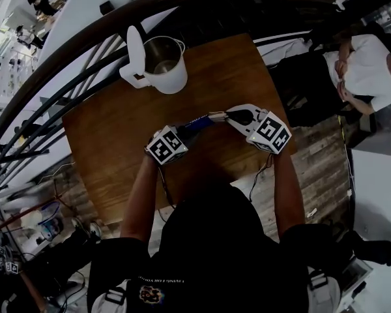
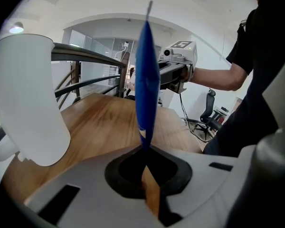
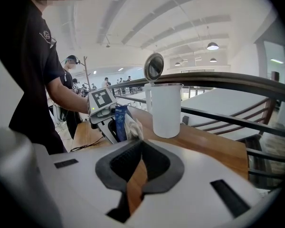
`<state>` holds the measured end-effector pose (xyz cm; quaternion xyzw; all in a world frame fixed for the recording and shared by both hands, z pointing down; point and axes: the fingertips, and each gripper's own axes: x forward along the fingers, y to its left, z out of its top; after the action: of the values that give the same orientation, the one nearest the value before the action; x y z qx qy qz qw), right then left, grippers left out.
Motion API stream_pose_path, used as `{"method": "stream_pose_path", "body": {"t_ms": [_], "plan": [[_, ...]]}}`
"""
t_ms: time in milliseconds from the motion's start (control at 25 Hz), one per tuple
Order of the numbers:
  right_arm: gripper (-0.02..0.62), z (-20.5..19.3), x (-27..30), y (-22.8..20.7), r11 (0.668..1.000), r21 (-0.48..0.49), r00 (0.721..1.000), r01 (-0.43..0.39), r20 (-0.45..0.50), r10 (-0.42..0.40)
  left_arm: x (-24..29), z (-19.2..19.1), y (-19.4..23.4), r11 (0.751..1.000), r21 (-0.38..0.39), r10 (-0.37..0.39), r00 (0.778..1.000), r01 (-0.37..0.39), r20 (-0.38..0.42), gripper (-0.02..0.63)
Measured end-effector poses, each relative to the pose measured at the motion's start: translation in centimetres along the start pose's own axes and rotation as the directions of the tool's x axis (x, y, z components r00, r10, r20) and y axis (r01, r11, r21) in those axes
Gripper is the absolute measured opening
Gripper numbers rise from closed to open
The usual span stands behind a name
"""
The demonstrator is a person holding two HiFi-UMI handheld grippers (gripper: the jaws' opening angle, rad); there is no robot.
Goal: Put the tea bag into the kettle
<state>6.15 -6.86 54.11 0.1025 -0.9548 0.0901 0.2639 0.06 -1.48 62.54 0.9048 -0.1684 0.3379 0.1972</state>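
Over a wooden table, from left: a white kettle stands with its lid flipped up and its mouth open, well apart from both tools. The left gripper is clamped tight on one edge of a blue wrapper, holding it out toward the other tool, off the tabletop. Just beside it, the right gripper has its jaws pinched on the pale tea bag, which sits at the wrapper's far end, apparently part way out.

The step in hand looks to be unwrapping. The bag does not seem free of its sleeve yet and is nowhere near the kettle. The next move would call for the two tools to draw apart until the bag comes clear without tearing. The right one would then carry it across to the open mouth and let go above it.
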Motion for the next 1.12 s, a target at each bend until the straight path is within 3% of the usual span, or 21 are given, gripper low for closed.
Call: {"method": "stream_pose_path", "body": {"t_ms": [440,560,720,1000,1120], "plan": [[0.023,2.0,-0.5,-1.9,0.999,-0.025,0.999,0.03,0.041,-0.029,-0.7,-1.0,0.0,0.999,-0.01,0.04,0.998,-0.04,-0.042,0.011],[0.023,3.0,-0.1,-2.3,0.999,-0.04,0.998,0.033,0.055,-0.03,-0.8,-1.0,-0.1,0.999,-0.025,0.04,0.998,-0.041,-0.044,0.058],[0.023,4.8,0.3,-3.3,0.996,-0.063,0.995,0.056,0.087,-0.05,-1.5,-1.0,0.1,0.997,-0.022,0.068,0.997,-0.069,-0.04,0.067],[0.023,9.7,1.2,-5.5,0.983,-0.112,0.979,0.145,0.16,-0.126,-4.5,-0.1,1.1,0.982,-0.023,0.187,0.982,-0.188,-0.019,0.064],[0.023,11.9,1.8,-6.6,0.975,-0.115,0.967,0.191,0.193,-0.167,-6.1,0.3,2.1,0.96,-0.041,0.276,0.961,-0.276,0.001,0.006]]}}
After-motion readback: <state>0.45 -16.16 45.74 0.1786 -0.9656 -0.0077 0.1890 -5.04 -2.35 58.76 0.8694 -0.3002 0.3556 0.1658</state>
